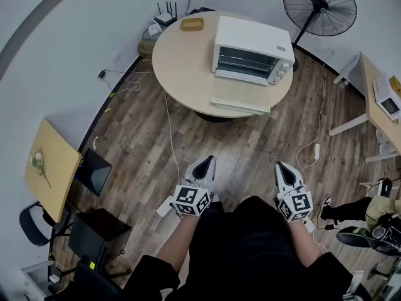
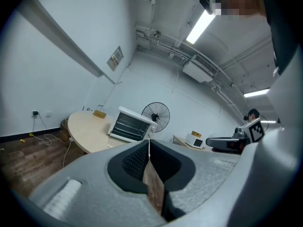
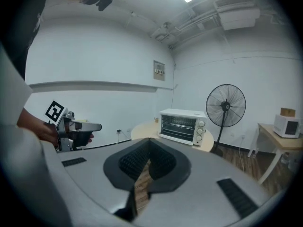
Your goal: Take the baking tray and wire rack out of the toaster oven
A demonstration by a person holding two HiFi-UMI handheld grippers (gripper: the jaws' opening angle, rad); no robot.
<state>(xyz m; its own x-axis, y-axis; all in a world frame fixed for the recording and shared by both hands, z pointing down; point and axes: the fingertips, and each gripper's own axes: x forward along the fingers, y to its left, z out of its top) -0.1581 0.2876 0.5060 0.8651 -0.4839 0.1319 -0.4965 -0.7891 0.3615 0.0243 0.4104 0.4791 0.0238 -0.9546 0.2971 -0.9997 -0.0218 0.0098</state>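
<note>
Standing off: left tool (image 1: pixel 208 162) and right tool (image 1: pixel 281 167) each have their jaws pressed together on nothing and are held out ahead of the person, well apart from the work (nothing to grip yet).
Oven: white boxy toaster oven (image 1: pixel 252 50) sits on the round pale wooden table (image 1: pixel 182 68), its glass door closed and facing the person.
Rack and tray: wire rack (image 3: pixel 180 126) shows as thin bars behind the glass; baking tray cannot be made out, presumably inside.
Table edge: flat pale strip (image 1: pixel 241 106) lies along the near rim, under the door's likely swing.
Open room: brown plank floor (image 1: pixel 250 149) lies between, crossed by white cables (image 1: pixel 170 137); black pedestal fan (image 1: pixel 319 6) crowds the right.
</note>
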